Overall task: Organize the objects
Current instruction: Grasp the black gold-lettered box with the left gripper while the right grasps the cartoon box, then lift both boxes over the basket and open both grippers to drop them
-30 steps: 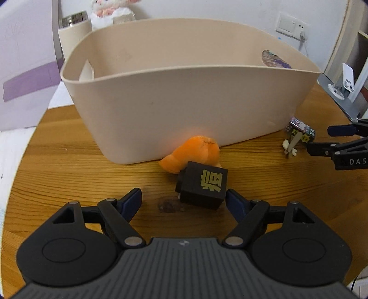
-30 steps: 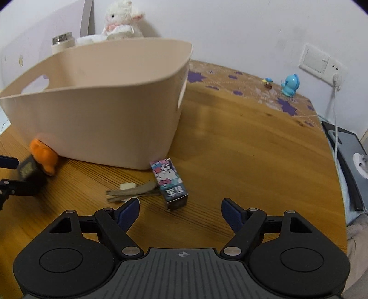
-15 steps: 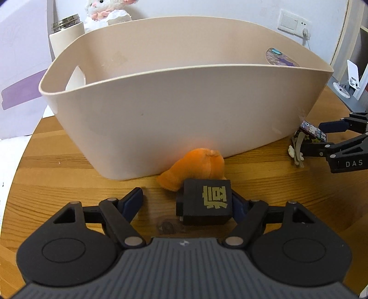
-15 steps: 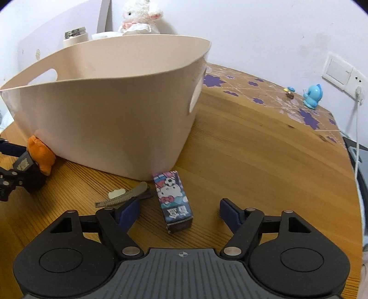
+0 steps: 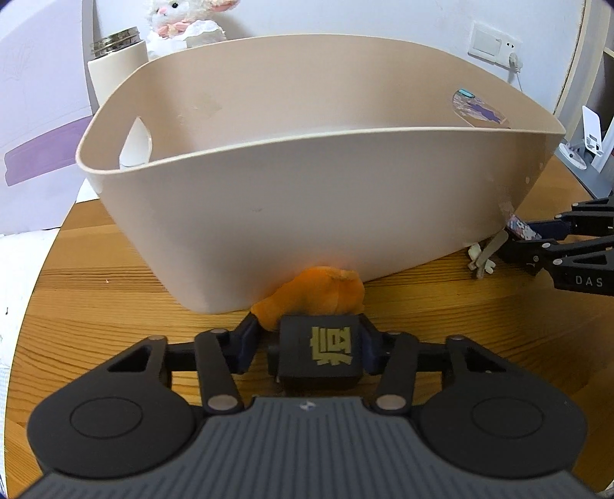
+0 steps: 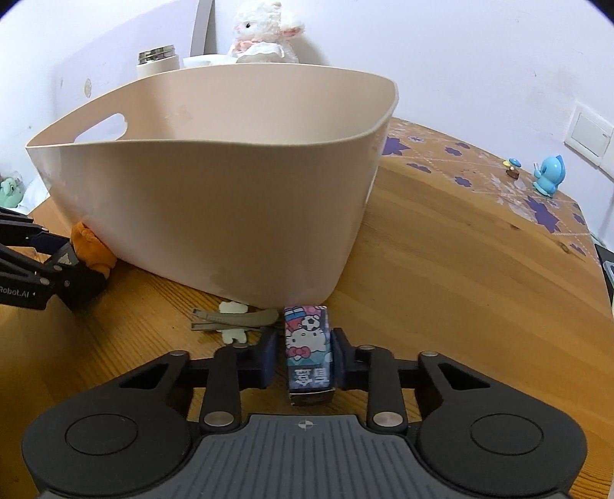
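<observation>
Tub (image 5: 307,215) sits on the worktop (image 6: 460,268), with the plush toy (image 5: 318,291) touching the foot of its near wall. Cube (image 5: 318,351) lies just in front of the toy, between the left hand-held gripper (image 5: 307,345) pads. Further right along that wall, hair clip (image 6: 234,320) lies just left of the small carton (image 6: 309,345); flask (image 5: 115,61) and stuffed lamb (image 5: 184,23) stand behind the tub.

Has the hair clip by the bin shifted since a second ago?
No. The hair clip still lies at the beige bin's base, left of the cartoon box.
</observation>
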